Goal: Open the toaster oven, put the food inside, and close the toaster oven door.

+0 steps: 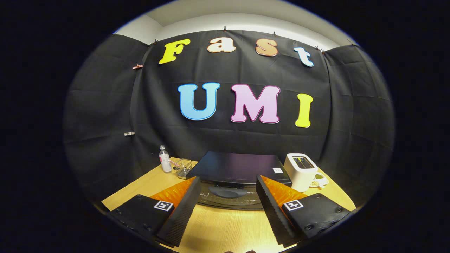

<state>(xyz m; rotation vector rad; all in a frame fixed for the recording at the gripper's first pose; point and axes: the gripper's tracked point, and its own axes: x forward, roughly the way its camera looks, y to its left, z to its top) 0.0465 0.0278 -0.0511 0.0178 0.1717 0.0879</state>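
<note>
As jaws gape, toaster oven [239, 168] just ahead

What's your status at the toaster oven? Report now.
Gripper open, holding nothing, fingers spread either side of the door handle. Toaster oven just ahead, door shut. White toaster beside it, wire basket and bottle opposite; nothing blocks the approach.

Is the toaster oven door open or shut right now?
Shut: the toaster oven door stands upright, its handle facing the open, empty claw.
</note>
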